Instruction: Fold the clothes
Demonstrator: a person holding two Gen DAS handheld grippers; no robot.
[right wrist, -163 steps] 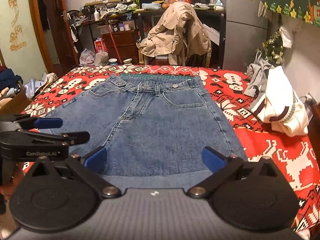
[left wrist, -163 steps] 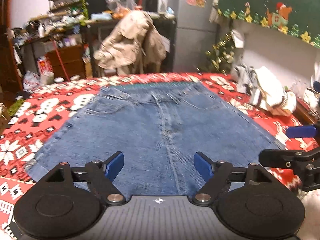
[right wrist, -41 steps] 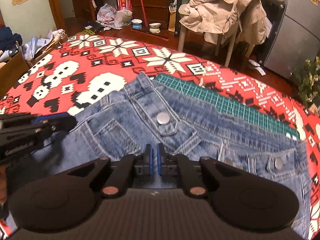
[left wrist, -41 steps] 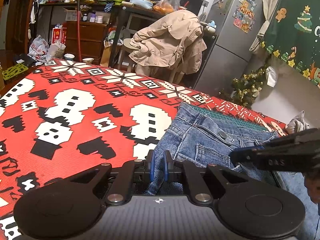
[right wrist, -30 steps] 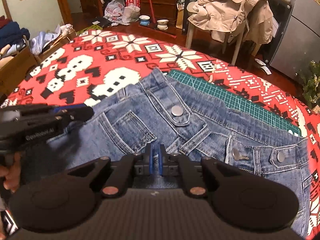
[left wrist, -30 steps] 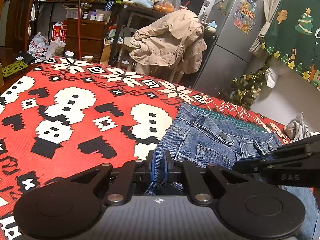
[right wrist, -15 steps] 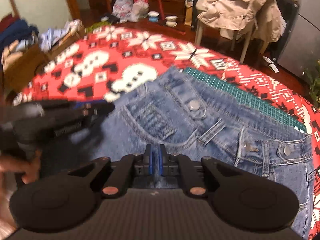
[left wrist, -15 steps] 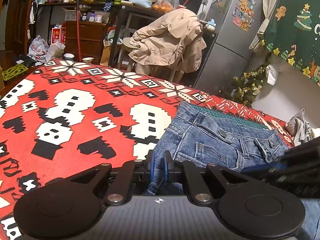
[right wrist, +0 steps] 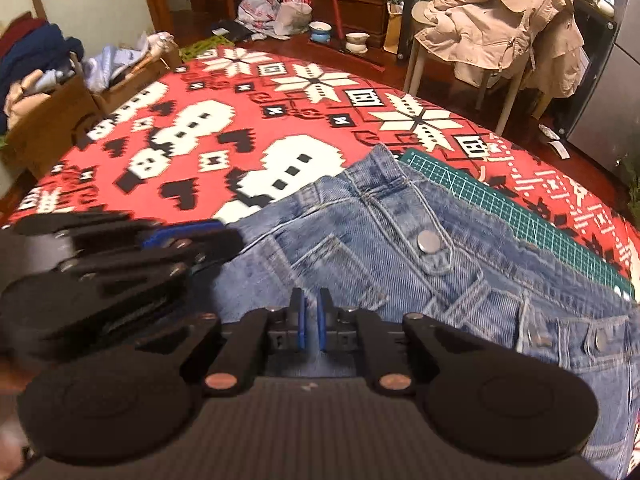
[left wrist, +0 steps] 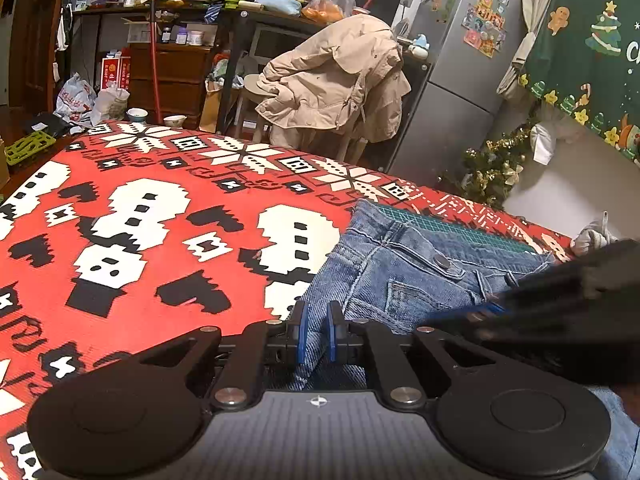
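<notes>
Left wrist view: the left gripper [left wrist: 315,334] pinches a fold of the jeans [left wrist: 404,276], which lie just short of the green cutting mat [left wrist: 460,230] — keep that pinch firm. Right wrist view: the right gripper [right wrist: 311,326] is clamped on denim too; carry both edges evenly. Earlier, both grippers gaped over flat-spread jeans.

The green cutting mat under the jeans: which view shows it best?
The right wrist view. There the green cutting mat runs as a long gridded strip past the waistband of the jeans. In the left wrist view only a thin sliver shows beyond the waistband.
</notes>
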